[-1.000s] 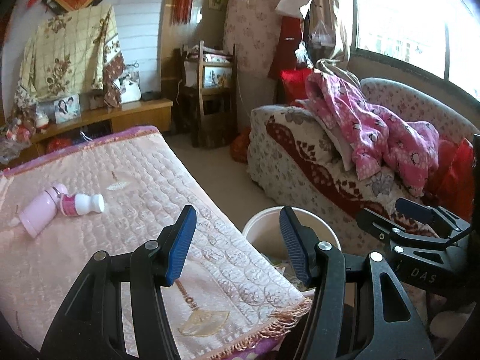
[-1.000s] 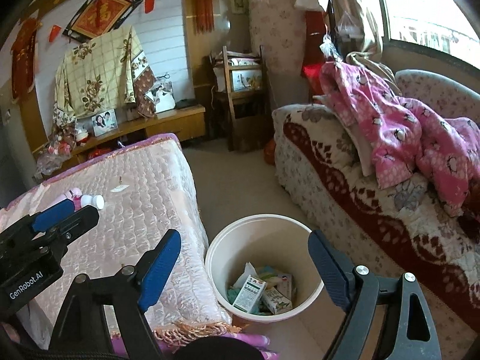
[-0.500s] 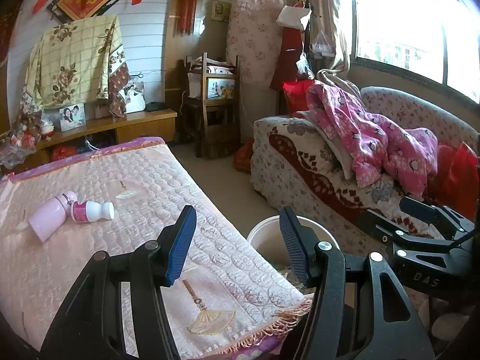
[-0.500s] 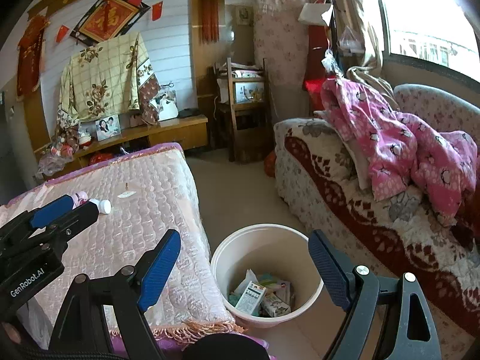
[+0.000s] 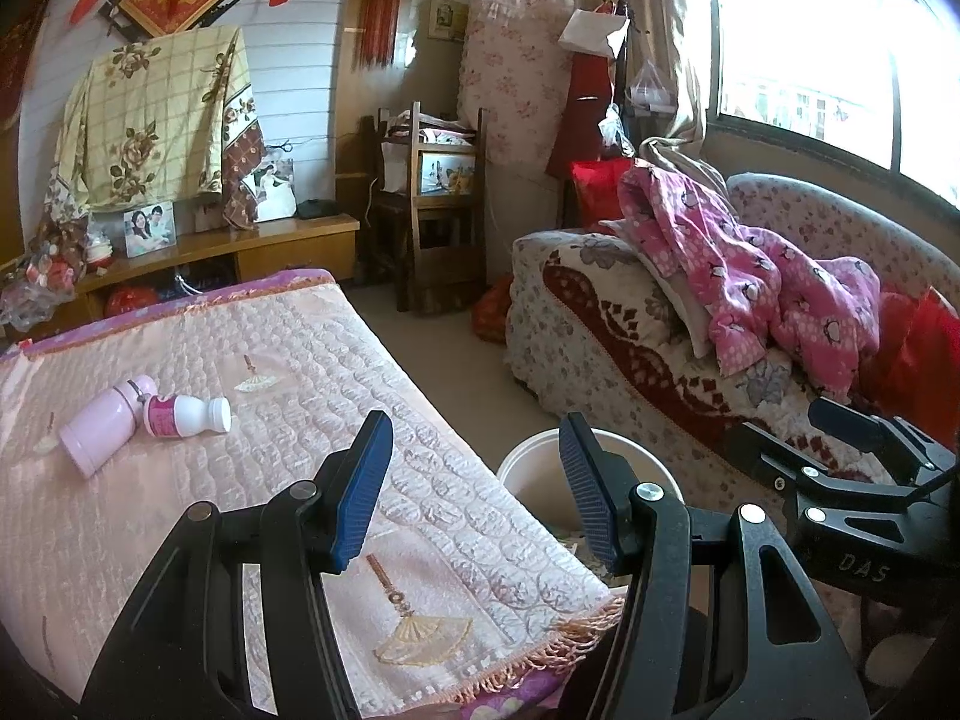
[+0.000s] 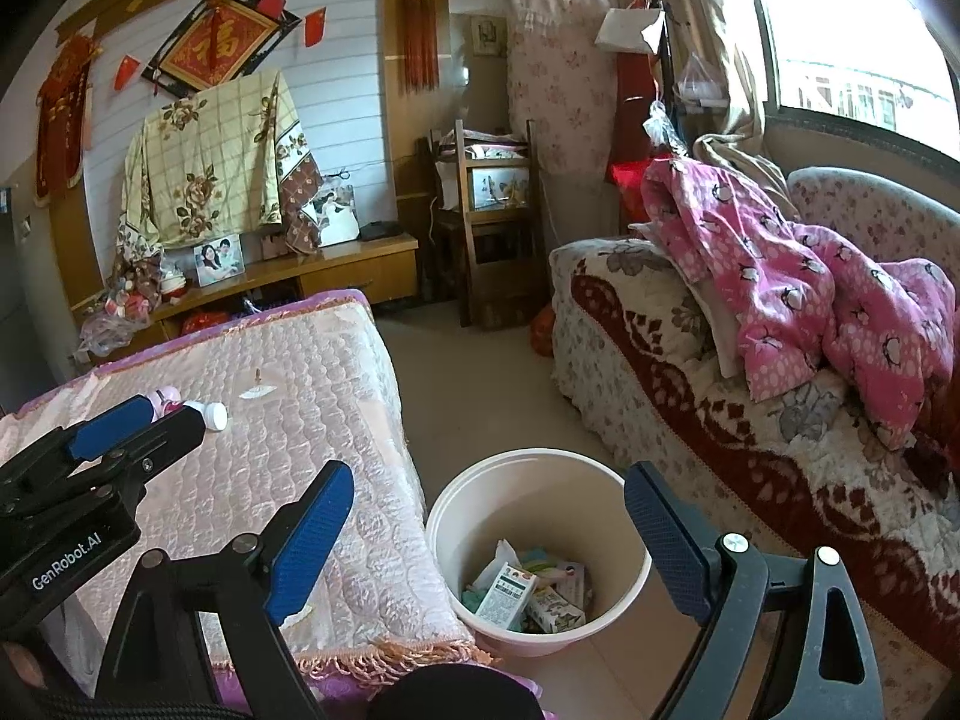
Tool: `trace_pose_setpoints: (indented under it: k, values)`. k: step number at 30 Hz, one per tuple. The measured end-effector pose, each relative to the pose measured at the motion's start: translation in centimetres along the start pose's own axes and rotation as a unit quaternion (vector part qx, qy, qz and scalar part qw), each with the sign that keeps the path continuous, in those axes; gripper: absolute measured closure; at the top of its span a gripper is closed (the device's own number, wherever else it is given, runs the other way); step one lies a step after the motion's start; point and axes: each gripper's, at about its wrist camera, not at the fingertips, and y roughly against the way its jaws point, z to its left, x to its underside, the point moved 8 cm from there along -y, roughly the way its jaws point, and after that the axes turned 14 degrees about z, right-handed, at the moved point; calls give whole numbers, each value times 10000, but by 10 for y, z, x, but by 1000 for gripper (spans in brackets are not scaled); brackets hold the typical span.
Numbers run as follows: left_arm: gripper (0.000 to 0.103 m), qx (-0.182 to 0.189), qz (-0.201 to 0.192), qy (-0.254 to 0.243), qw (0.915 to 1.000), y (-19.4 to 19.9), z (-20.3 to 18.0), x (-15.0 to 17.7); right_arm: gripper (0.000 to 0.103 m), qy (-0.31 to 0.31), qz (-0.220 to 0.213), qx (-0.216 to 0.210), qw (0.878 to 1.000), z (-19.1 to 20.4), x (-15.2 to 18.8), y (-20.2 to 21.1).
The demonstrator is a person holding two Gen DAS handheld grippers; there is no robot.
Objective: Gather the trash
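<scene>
Bottle (image 5: pixel 187 417) lying flat, cap seemingly rightward

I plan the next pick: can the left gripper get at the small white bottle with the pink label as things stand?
Probably yes. The left gripper is open and empty, and the small white bottle lies on bare quilted cover; only the pink bottle touches its far end.

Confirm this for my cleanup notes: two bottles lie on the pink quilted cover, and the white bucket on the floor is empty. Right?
Not quite. The white bucket is not empty: the right wrist view shows cartons and wrappers inside. The two bottles do lie on the pink quilted cover.
</scene>
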Motion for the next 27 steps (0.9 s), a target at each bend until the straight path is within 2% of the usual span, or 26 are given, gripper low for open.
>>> trace_pose_setpoints:
  k: [27]
  values:
    - [47,-9,109,29,9999,-7,1,1,13,71,135,-12,9999,4,0,-9]
